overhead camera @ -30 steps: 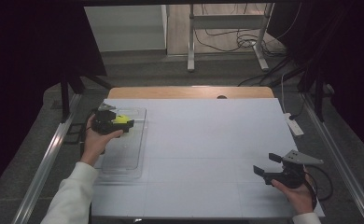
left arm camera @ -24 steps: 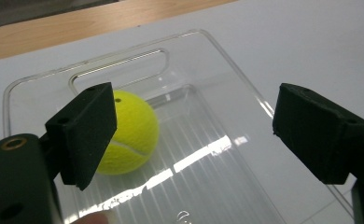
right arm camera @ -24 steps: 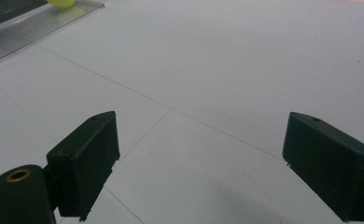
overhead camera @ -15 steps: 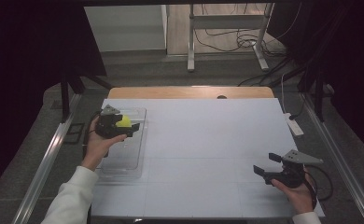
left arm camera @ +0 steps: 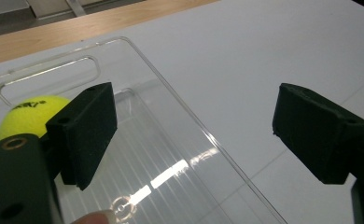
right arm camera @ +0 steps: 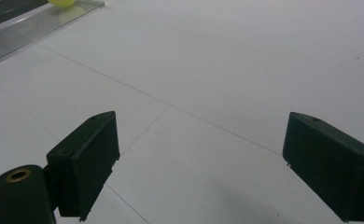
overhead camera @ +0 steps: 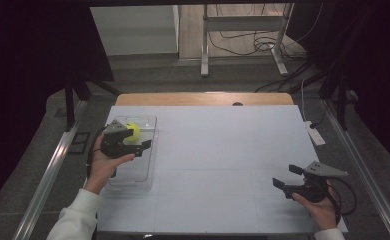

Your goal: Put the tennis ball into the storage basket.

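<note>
A yellow tennis ball (overhead camera: pixel 132 131) sits inside a clear plastic tray (overhead camera: pixel 144 171) at the left side of the white worktop (overhead camera: pixel 223 150). The ball is at the far end of the tray, close to the tray's cut-out handle (left arm camera: pixel 49 77).

The left claw (overhead camera: pixel 142 146) is held over the tray, just beside the ball and a little nearer to the person. Its 2 black jaws stand wide apart with nothing between them. In the left gripper view, the ball (left arm camera: pixel 28 112) peeks out behind the left jaw, outside the gap, and I cannot tell if the jaw touches it. The tray's clear edge (left arm camera: pixel 203 135) runs across the space between the jaws. A fingertip (left arm camera: pixel 96 217) shows at the bottom of that view.

The right claw (overhead camera: pixel 284 176) is far from the tray, near the front right corner of the worktop, held in the person's right hand (overhead camera: pixel 319 210). Its 2 jaws are also wide apart and hold nothing. In the right gripper view, bare white worktop (right arm camera: pixel 217 84) lies between the jaws, and the ball (right arm camera: pixel 63 3) and tray (right arm camera: pixel 31 28) are small in the far top left corner.
</note>
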The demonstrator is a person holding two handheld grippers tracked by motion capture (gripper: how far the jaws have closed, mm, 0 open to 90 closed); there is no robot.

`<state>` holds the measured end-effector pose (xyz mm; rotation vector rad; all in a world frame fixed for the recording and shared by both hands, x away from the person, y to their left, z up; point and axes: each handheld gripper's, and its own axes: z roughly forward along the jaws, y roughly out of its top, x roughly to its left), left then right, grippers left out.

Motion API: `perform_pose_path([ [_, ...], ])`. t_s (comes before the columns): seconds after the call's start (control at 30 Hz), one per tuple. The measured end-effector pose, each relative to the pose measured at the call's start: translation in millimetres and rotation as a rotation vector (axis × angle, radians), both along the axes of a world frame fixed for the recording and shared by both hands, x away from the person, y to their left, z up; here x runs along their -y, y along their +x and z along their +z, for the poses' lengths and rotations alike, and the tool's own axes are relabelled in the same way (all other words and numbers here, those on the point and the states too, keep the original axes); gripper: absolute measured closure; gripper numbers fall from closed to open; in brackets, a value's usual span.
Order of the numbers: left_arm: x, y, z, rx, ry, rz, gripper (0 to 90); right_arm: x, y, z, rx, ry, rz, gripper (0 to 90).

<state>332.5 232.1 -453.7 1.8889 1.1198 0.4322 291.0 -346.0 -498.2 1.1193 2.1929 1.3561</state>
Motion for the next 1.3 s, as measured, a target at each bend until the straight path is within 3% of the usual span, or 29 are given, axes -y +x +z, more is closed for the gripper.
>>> perform_pose_path([
  [0.47, -0.2, -39.8, -4.2, 0.021, -0.045, -0.061, 14.9, 0.9, -1.6, 0.4, -0.001, -0.002, -0.007, 11.1],
  [0.8, 7.8, -63.0, -10.5, 0.033, -0.038, -0.106, 14.7, 0.4, -2.1, 0.9, 0.002, -0.002, -0.004, 11.0],
  [1.3, 7.6, -83.3, -29.8, 0.024, -0.033, -0.116, 14.6, -1.4, -3.4, 3.5, 0.010, 0.002, 0.004, 11.0],
])
